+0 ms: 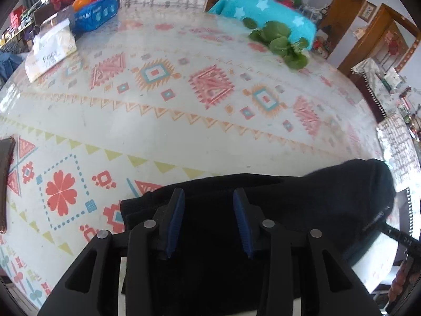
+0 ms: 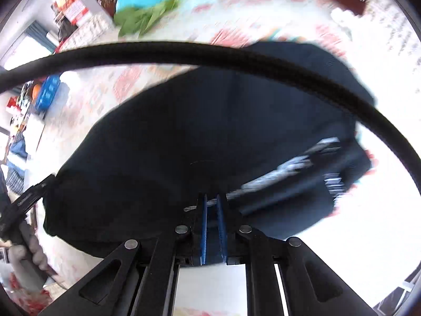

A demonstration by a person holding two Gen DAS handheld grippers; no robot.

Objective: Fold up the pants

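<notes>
Black pants (image 1: 302, 200) lie bunched on the near part of a table with a patterned cloth (image 1: 184, 121). My left gripper (image 1: 208, 193) hovers over their left end, open, its blue pads wide apart and pressing on nothing. At the right the fabric rises in a blurred hump. In the right wrist view the pants (image 2: 184, 131) fill the middle, with a blurred grey streak across them. My right gripper (image 2: 211, 197) has its blue pads almost together, with dark cloth in the narrow slit. A gloved hand (image 2: 26, 260) shows at the left edge.
Leafy greens (image 1: 279, 42) and a teal star-print cloth (image 1: 265, 10) sit at the far right of the table. A white pack (image 1: 52, 50) and a blue pack (image 1: 94, 15) stand far left. A black braided cable (image 2: 236, 58) arcs across the right wrist view.
</notes>
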